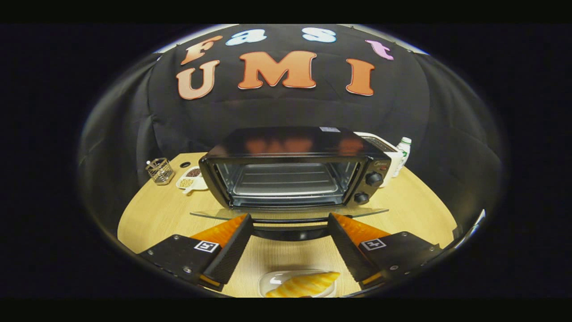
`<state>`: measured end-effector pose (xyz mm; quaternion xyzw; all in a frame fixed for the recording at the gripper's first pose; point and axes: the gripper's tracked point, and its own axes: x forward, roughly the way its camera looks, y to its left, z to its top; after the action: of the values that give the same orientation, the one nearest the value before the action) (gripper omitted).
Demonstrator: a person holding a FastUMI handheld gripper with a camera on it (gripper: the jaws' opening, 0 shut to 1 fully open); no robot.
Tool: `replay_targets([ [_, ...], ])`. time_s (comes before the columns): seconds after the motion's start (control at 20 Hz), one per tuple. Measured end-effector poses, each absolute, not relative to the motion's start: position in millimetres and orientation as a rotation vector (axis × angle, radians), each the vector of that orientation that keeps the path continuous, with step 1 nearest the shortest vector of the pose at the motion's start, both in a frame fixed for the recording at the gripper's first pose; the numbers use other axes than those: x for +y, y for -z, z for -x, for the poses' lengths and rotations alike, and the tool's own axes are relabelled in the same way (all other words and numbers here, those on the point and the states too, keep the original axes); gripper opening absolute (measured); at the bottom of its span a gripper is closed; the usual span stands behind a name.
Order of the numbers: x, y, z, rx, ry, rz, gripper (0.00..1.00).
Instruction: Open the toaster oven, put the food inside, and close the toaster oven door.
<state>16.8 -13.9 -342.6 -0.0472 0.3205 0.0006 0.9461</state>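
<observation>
A black toaster oven stands on the round wooden table with its glass door folded down flat toward me. Inside it a wire rack shows, bare. Two black knobs sit on its right panel. My gripper is open, its fingertips level with the door's front edge and dark handle, one on each side, touching nothing that I can make out. Below and between the fingers, close to me, a golden croissant-like pastry lies on a small white plate.
Left of the oven stand a wire holder and a white divided dish of grains. Behind the oven's right side are a white appliance and a white bottle. Bare wood lies on both sides of the door.
</observation>
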Motion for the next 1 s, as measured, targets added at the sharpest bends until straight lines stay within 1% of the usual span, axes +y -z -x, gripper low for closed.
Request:
replay_targets([
  [0.5, -15, 362, 6, 0.721, 0.003, 0.096, 0.99],
  [0.8, -17, 388, 30, 0.809, -0.014, 0.126, 1.00],
  [1.0, -18, 411, 42, 0.842, 0.008, 0.154, 1.00],
])
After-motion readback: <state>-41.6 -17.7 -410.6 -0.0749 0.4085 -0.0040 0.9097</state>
